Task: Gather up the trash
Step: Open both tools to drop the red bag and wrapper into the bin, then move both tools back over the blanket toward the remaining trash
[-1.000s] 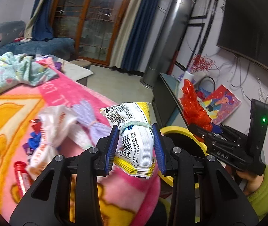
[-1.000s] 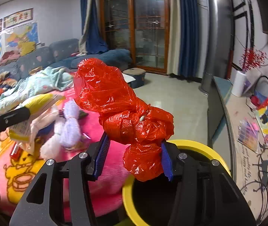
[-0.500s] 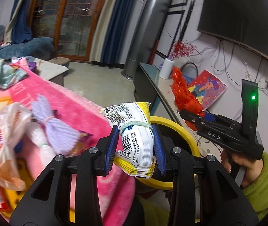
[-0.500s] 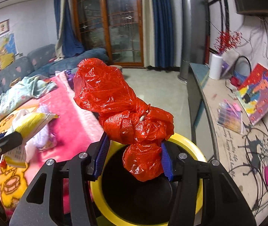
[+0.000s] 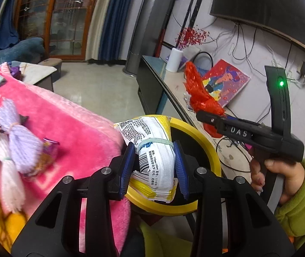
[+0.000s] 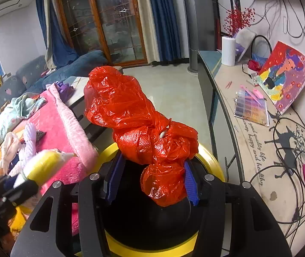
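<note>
trash is up in both tools right now: the left gripper (image 5: 155, 167) has its blue pads pinched on a white-and-yellow snack packet (image 5: 152, 150) bound with a pale green rubber band (image 5: 154, 142), barcode facing the camera. the packet hangs over the near rim of a yellow-rimmed bin (image 5: 213, 154), whose black inside shows behind it. over on the other side, the right gripper (image 6: 152, 177) is clamped on a knotted red plastic bag (image 6: 135, 115), and the bag's lower lump sits between the blue pads directly above the bin's dark mouth (image 6: 143, 218). in the left wrist view the right gripper (image 5: 208, 116) shows side-on, held by a hand (image 5: 278, 171) in a green sleeve, with the red bag (image 5: 199, 94) sticking up from its tip past the bin's far edge. left of the bin lies a pink blanket (image 5: 71, 124) carrying more litter: a lilac tied bundle (image 5: 21, 143) and a small purple wrapper (image 5: 49, 147) touching it. along the wall side, a long counter (image 6: 259, 132) holds a white vase (image 6: 228, 50) and a bright painting (image 6: 285, 75).
</note>
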Tool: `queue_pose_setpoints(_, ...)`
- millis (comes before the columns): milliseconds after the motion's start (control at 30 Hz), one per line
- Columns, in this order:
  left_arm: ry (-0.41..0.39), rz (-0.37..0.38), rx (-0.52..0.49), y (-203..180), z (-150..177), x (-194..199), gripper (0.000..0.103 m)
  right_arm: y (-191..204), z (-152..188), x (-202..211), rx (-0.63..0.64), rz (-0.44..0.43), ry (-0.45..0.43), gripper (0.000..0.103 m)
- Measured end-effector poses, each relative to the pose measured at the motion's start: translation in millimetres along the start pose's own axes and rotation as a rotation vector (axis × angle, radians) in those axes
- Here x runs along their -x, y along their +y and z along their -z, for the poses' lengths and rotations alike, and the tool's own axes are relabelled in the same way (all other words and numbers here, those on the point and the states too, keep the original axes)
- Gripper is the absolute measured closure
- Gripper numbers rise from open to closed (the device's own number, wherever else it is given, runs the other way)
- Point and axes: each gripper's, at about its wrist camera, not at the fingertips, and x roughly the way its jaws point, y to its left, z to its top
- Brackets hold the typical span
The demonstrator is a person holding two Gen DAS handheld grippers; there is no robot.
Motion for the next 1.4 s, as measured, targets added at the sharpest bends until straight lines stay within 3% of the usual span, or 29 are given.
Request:
queue_pose_setpoints(167, 0.033, 0.016, -0.023, -8, 4, -20, 0.073, -13, 1, -5, -0.038, -0.020, 0.025, 0.048)
queue_pose_setpoints(233, 0.043, 0.017, -0.031, -9, 5, -27, 0.063, -17, 1, -8, -0.052, -0.031, 0.043, 0.036)
queue_pose_setpoints(300, 0.044, 0.008, -0.024, -4, 6, -32, 0.043, -21, 3, -10, -0.059, -0.018, 0.047, 0.035)
queue_pose_setpoints(367, 0.038, 0.013, -0.008, 0, 6, -31, 0.039, -22, 3, -12, -0.063, -0.013, 0.054, 0.035)
queue_pose_setpoints(467, 0.003, -0.019, -0.013, 4, 5, -22, 0.018, -22, 4, -12, -0.067, 0.001, 0.045, 0.034)
queue_pose_setpoints(567, -0.028, -0.042, 0.012, 11, 4, -8, 0.011, -14, 3, -5, -0.044, 0.012, 0.008, 0.030)
queue_pose_setpoints(800, -0.097, -0.127, 0.040, 26, 0, 20, 0.011, 21, -2, 18, 0.047, -0.025, -0.087, 0.023)
queue_pose_setpoints(1400, -0.267, -0.303, 0.087, 65, 2, 87, 0.011, 92, 6, 50, 0.127, -0.127, -0.156, 0.019)
